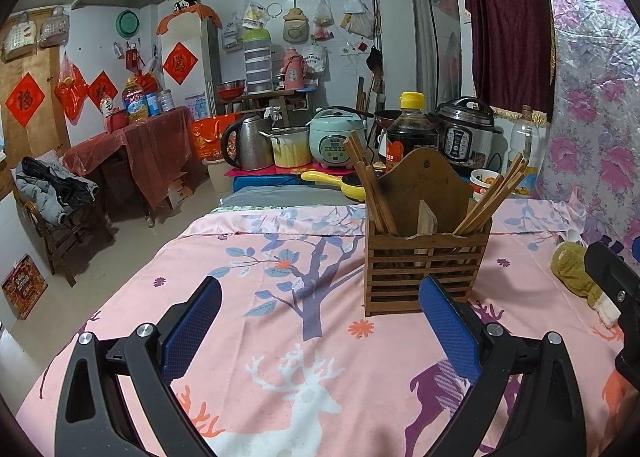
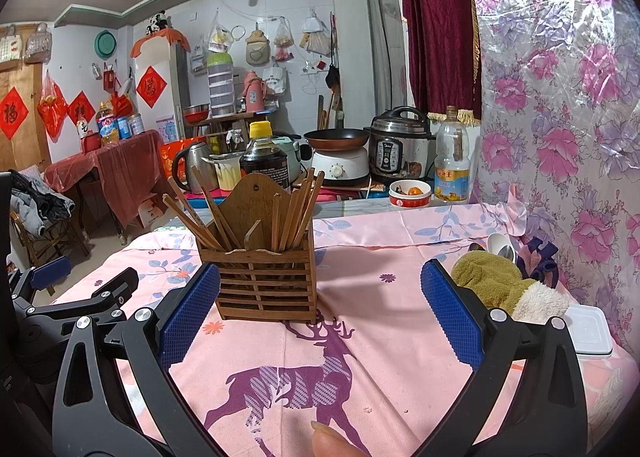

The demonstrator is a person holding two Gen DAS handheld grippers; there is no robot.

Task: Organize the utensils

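Nearest me, my left gripper [image 1: 320,313] and right gripper [image 2: 320,297] are both spread wide and empty, each with two blue, dimpled pads [image 1: 192,329] on black frames, above the pink deer-print cloth [image 2: 360,377]. A fingertip [image 2: 328,439] shows at the bottom of the right view. Just ahead stands one slatted wooden chopstick holder [image 2: 264,281], boxy with a pointed backboard and two compartments, each holding a fanned bundle of brown chopsticks [image 2: 296,213]; I cannot count them. Right of the holder lie an olive fleece mitt [image 2: 492,285], two spoons [image 2: 500,247] and a white lidded box [image 2: 592,331]. Behind the holder stands a dark sauce bottle [image 2: 262,157].
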